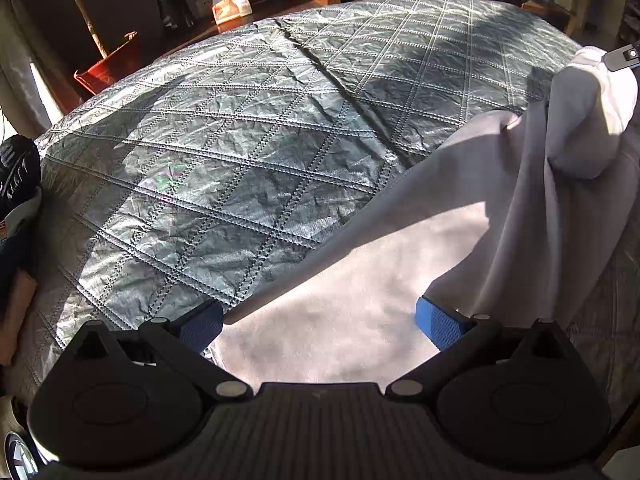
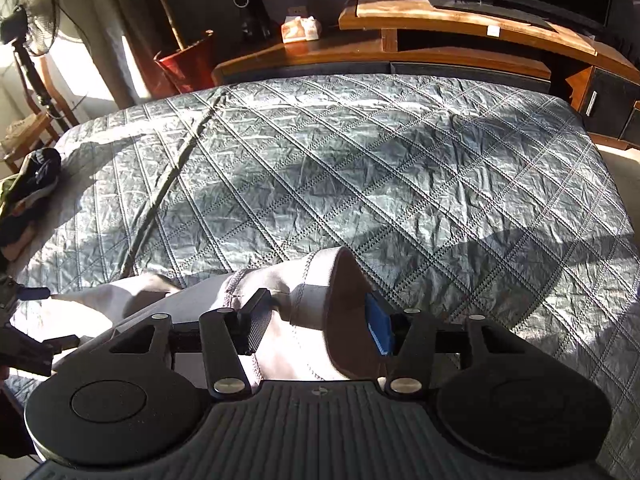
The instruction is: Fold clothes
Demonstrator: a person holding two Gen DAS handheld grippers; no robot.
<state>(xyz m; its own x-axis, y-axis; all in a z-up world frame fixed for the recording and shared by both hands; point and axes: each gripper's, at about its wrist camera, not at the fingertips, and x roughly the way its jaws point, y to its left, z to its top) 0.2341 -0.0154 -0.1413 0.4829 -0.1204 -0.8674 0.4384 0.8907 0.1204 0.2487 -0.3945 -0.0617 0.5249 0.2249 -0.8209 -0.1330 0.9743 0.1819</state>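
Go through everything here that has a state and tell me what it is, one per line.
Left gripper: open, garment lying between its pads.
Right gripper: jaws apart, bunched hem between them; grip unclear.
Garment: unfolded, one end lifted off the bed.
Quilt: spread flat, wrinkled.
Clothes pile: heaped, unfolded.

One pale garment [image 1: 360, 280], one quilted grey bed [image 2: 360, 160], one dark clothes pile at nine o'clock [image 2: 36, 184], two tools [image 1: 320, 320], one fan [image 2: 32, 12], one red planter [image 2: 188, 60]

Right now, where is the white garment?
The white garment lies at the near edge of the quilted grey bedspread, under the left gripper, its stitched hem bunched between the right gripper fingers.
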